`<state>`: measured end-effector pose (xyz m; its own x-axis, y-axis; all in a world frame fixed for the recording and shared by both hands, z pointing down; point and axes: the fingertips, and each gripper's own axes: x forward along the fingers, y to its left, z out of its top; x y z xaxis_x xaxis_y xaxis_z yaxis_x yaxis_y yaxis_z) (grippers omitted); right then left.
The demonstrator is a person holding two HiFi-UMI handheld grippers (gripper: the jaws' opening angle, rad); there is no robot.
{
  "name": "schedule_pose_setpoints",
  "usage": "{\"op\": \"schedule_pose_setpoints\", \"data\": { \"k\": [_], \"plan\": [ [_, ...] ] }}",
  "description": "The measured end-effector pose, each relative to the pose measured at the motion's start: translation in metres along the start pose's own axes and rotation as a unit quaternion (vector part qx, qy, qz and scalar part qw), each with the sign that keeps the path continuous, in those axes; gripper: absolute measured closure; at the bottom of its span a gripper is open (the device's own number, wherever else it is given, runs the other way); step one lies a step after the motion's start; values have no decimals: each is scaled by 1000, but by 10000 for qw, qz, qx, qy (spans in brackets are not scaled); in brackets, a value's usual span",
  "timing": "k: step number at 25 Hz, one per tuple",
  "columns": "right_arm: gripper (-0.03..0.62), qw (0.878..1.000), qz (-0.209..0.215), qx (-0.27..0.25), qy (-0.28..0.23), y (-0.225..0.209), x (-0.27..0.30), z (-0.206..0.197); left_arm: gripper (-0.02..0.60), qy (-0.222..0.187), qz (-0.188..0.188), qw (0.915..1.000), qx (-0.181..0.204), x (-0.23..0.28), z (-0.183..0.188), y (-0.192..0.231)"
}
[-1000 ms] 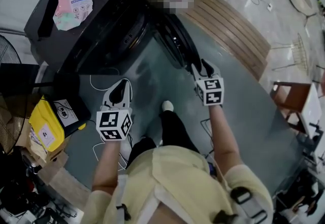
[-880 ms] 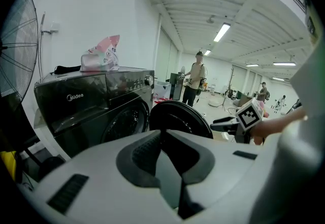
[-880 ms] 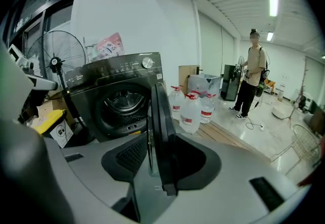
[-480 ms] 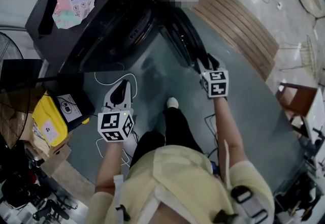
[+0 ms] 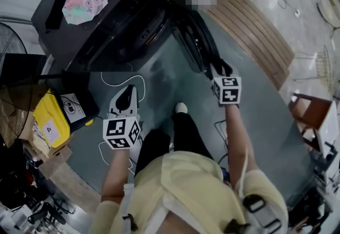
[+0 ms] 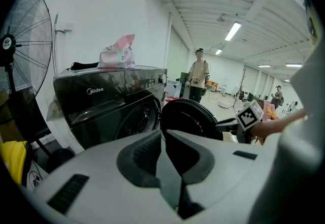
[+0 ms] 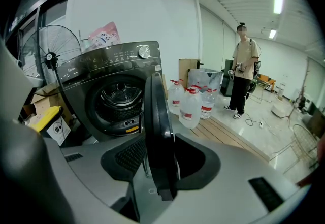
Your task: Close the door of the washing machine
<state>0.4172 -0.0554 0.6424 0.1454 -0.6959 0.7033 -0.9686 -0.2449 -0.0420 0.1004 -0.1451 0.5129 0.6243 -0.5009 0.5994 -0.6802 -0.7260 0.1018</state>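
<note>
One round glossy-black door is seen swung open; one washing machine counted. Its edge is straddled, unclamped, by right gripper, jaws just opened wide; left gripper is closed, w/ nothing held.

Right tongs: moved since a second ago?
Yes. The right tongs moved toward the washing machine, which looks larger in the right gripper view; the door edge sits deeper between the jaws, which have just been opening.
</note>
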Motion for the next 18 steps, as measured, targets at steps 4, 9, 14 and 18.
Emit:
{"op": "schedule_pose_setpoints", "data": {
  "k": [4,9,14,18],
  "plan": [
    [430,9999,8,-20,111,10,-1,-3,563,-3,121,9999,-98,-11,-8,10],
    [431,9996,-65,-223,180,21,2,-10,563,-55,159,9996,-216,-16,-15,25],
    [431,9995,-129,-178,208,36,4,-10,563,-97,45,9996,-251,-14,-17,38],
    [431,9992,-164,-125,341,49,5,-14,563,-81,-32,9996,-261,-19,-19,48]
  ]
}}
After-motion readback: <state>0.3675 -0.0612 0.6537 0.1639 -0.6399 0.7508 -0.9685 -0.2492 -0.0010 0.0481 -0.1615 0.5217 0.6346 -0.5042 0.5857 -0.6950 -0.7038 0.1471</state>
